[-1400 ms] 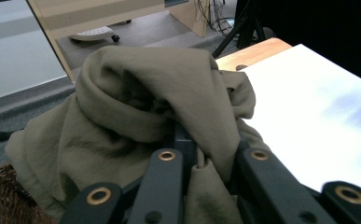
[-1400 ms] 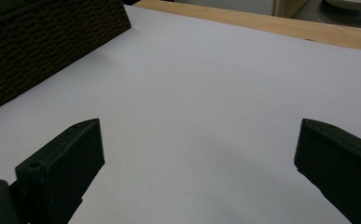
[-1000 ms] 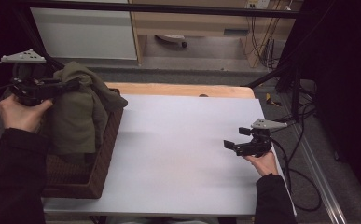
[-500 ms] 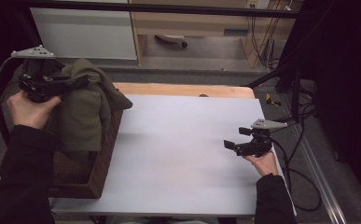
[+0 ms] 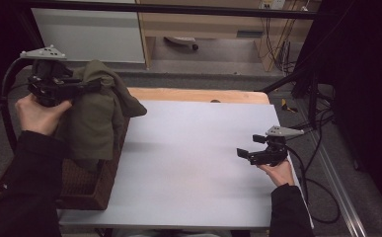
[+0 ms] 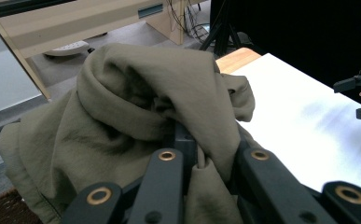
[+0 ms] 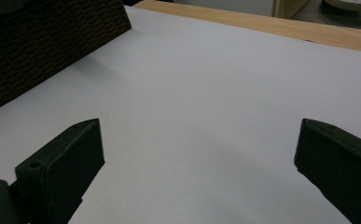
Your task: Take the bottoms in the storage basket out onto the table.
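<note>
**Olive cloth pinched and hanging over the basket at the table's left edge**

The left gripper (image 5: 87, 85) has its jaws pressed together on a fold of the olive-green cloth (image 5: 97, 118). In the left gripper view the fabric is bunched between the two black jaws and mounds up just beyond them (image 6: 136, 107). The left hand (image 5: 38, 113) holds the gripper roughly level, above the far end of the wicker basket (image 5: 87, 190). From the pinched fold the cloth hangs down in a long drape; its lower end reaches into the basket, and one loose flap juts out over the basket's right rim towards the table (image 5: 188, 163).

The basket sits at the left edge of the white table top, running from the near left corner back towards the far left corner.

The right gripper (image 5: 244, 154) rests near the right edge, low over the bare table surface, held by the right hand (image 5: 277, 173). Its jaws are spread wide with nothing between them, and the right gripper view shows the white surface in the gap, with the basket's woven wall (image 7: 43, 51) at far left.
</note>
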`<state>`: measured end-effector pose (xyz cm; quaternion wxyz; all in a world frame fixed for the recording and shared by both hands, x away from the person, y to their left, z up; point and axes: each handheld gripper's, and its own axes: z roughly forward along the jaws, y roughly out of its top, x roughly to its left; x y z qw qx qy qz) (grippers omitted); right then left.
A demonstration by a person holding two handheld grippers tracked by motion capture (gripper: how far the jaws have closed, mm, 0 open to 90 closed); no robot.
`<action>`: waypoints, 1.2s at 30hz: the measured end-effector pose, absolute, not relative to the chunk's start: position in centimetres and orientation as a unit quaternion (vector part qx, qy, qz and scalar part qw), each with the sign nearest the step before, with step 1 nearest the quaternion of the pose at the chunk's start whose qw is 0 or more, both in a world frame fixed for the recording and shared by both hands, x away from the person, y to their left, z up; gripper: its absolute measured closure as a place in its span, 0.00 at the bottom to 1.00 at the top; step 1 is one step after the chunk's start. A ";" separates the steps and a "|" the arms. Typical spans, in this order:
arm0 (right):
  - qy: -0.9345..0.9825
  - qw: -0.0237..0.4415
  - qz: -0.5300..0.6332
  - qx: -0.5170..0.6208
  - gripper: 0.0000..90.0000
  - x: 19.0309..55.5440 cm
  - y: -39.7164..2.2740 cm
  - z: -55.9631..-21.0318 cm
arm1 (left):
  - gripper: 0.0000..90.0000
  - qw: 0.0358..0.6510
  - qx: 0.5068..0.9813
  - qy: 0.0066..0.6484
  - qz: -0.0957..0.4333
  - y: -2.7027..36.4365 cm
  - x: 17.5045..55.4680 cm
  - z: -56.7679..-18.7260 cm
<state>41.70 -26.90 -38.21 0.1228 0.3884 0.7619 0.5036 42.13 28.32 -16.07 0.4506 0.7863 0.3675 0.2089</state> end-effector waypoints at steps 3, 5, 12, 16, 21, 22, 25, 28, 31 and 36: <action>0.762 0.123 0.504 0.389 0.02 41.7 -26.9 -38.2 | 0.92 0.450 0.788 0.364 0.208 27.9 42.2 -16.0; 0.762 0.123 0.503 0.388 0.02 41.7 -26.9 -38.2 | 0.92 0.449 0.789 0.362 0.211 27.7 42.2 -15.9; 0.763 0.122 0.502 0.388 0.02 41.7 -26.9 -38.2 | 0.92 0.459 0.790 0.354 0.202 26.7 42.2 -15.6; 0.762 0.123 0.503 0.389 0.02 41.7 -26.9 -38.2 | 0.92 0.459 0.792 0.349 0.202 26.1 42.2 -15.5; 0.763 0.123 0.503 0.388 0.02 41.7 -26.9 -38.2 | 0.92 0.465 0.792 0.344 0.198 25.5 42.2 -15.3; 0.763 0.122 0.503 0.388 0.02 41.7 -26.9 -38.2 | 0.92 0.466 0.792 0.343 0.197 25.3 42.2 -15.3; 0.763 0.123 0.503 0.388 0.02 41.7 -26.9 -38.2 | 0.92 0.467 0.793 0.339 0.196 24.9 42.3 -15.2; 0.763 0.122 0.503 0.388 0.02 41.7 -26.9 -38.2 | 0.92 0.467 0.795 0.335 0.194 24.4 42.3 -15.1; 0.763 0.122 0.503 0.388 0.02 41.7 -26.9 -38.2 | 0.92 0.468 0.796 0.332 0.193 23.8 42.4 -15.1; 0.763 0.122 0.503 0.388 0.02 41.7 -26.9 -38.2 | 0.92 0.469 0.798 0.327 0.189 23.0 42.5 -15.1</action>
